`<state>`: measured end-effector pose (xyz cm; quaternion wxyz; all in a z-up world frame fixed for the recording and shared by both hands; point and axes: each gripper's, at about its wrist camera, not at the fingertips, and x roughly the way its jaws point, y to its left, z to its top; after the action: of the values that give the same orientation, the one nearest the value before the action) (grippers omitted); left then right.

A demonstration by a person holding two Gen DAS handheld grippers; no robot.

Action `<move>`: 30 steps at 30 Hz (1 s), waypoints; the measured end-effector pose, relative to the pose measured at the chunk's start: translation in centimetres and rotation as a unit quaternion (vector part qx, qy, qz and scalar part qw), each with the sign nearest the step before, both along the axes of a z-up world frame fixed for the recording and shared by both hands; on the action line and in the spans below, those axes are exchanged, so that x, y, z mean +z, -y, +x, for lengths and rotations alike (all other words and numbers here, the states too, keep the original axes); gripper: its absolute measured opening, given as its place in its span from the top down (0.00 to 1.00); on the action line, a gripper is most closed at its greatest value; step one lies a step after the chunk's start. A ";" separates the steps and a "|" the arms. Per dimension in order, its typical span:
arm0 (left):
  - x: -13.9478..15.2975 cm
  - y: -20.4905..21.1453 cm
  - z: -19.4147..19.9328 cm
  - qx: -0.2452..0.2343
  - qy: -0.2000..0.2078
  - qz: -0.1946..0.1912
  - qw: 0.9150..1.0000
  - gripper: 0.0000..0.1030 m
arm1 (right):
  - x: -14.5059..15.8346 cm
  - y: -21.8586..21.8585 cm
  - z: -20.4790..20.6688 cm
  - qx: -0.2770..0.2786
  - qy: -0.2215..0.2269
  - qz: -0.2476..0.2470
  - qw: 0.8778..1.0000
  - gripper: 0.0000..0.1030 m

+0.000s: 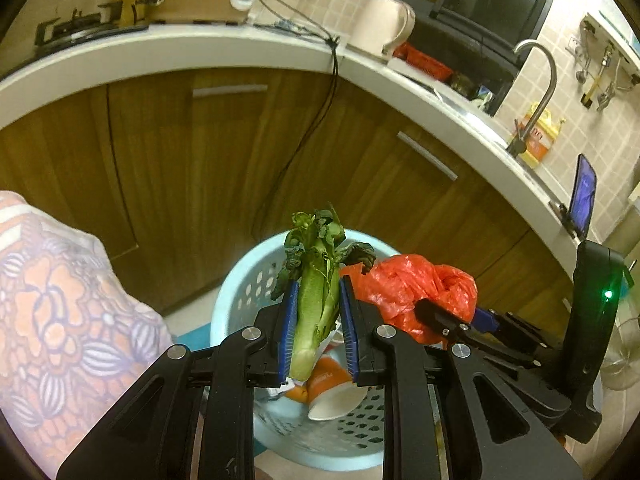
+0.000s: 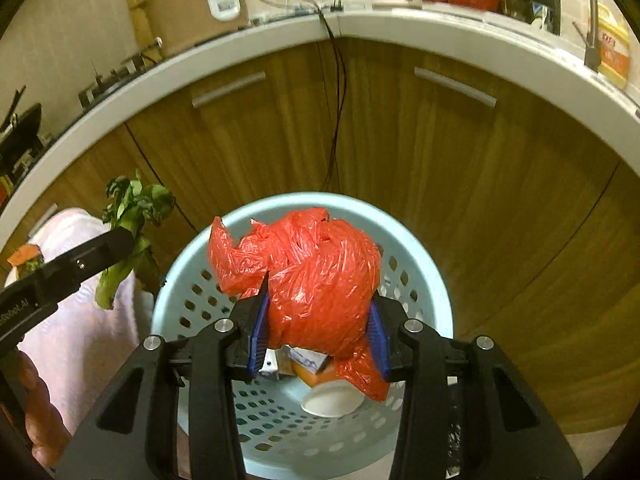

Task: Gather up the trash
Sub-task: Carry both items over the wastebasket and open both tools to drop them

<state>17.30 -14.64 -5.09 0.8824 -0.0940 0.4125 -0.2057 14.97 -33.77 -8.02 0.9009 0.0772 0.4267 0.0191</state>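
Left gripper is clamped on a wilted leafy vegetable, pinched across the pale stalk, leaves up. Right gripper is clamped on a crumpled red plastic bag, pads on both sides of the wad. Both loads hang over the light blue perforated basket; the vegetable looks nearer the basket's left rim in the right wrist view.

Handling, my read: vegetable is light, stalk firm but crushable, leaves limp, so the stalk is the right place to hold. Bag is near weightless, soft, slick; it compresses and can cling to the pads on release, so I'd expect to open wide and maybe shake.

Already in the basket: a paper cup lying on its side plus some orange and white packaging, details unclear.

Room: basket sits on the floor against a corner of wooden cabinets under a white countertop. A cable hangs down the corner behind the basket, apart from both grippers. Faucet and kettle on the counter.
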 end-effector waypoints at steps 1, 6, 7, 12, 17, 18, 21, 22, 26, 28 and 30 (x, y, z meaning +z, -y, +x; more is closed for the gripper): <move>-0.2 0.1 0.2 0.000 -0.003 0.001 1.000 0.81 | -0.3 0.0 0.1 0.001 -0.004 -0.003 1.000 0.61; 0.1 -0.5 0.1 0.007 0.007 -0.001 1.000 0.50 | -1.1 -0.5 0.5 0.009 -0.020 -0.012 1.000 0.44; 0.2 -0.6 0.0 0.006 0.012 0.001 1.000 0.50 | -1.1 -0.6 0.4 0.009 -0.021 -0.012 1.000 0.43; 1.0 -1.8 -0.3 0.019 0.016 -0.007 1.000 0.50 | -0.9 -0.3 0.5 0.007 -0.021 -0.006 1.000 0.43; 2.3 -3.5 -1.5 0.035 0.031 -0.021 0.999 0.50 | 0.1 0.4 -0.1 -0.001 -0.007 0.005 1.000 0.42; 2.6 -3.8 -1.8 0.038 0.035 -0.023 0.998 0.50 | 0.4 0.5 -0.2 -0.002 -0.003 0.006 1.000 0.42; 3.3 -4.7 -2.5 0.045 0.043 -0.028 0.998 0.49 | 1.5 0.7 -0.6 -0.009 0.011 0.004 1.000 0.42; 3.5 -5.1 -2.9 0.048 0.045 -0.030 0.997 0.49 | 1.8 0.7 -0.7 -0.009 0.015 0.005 1.000 0.42; 4.2 -6.4 -4.1 0.059 0.055 -0.035 0.996 0.50 | 3.4 -0.5 -1.3 0.000 0.037 0.010 0.999 0.42; 4.7 -7.2 -4.8 0.067 0.061 -0.035 0.995 0.50 | 4.3 -1.6 -1.6 0.012 0.050 0.010 0.999 0.42; 5.2 -8.2 -5.4 0.077 0.068 -0.033 0.994 0.50 | 5.1 -3.2 -1.9 0.029 0.064 0.011 0.997 0.43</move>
<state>11.87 -6.47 0.08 0.9181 -0.1404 0.3359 -0.1567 13.08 -30.53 -2.88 0.9245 0.0731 0.3701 0.0551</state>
